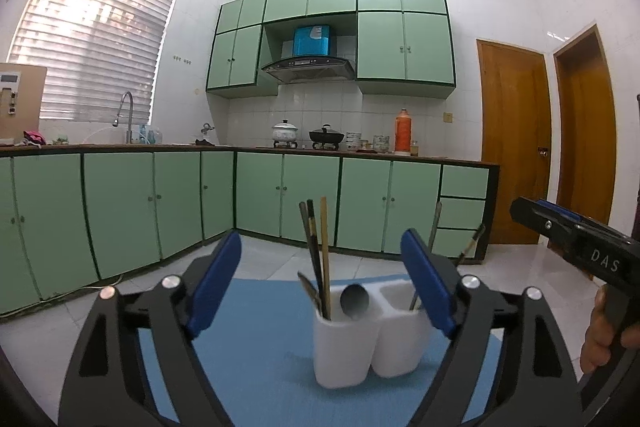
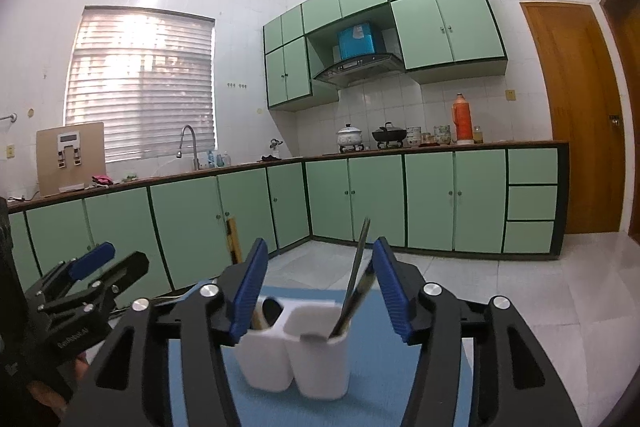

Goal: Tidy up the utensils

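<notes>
Chopsticks [image 1: 318,251] stand near upright in the white holder [image 1: 344,351] (spoon [image 1: 354,301] bowl-up), both tools [image 1: 320,283] [image 2: 320,291] wide, empty.

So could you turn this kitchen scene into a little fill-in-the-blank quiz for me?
1. The white holder stands on a ____ mat.
2. The holder has ____ compartments.
3. The chopsticks share a compartment with a ____.
4. The jaws of both grippers, left and right, are ____.

Missing words: blue; two; spoon; open
</notes>
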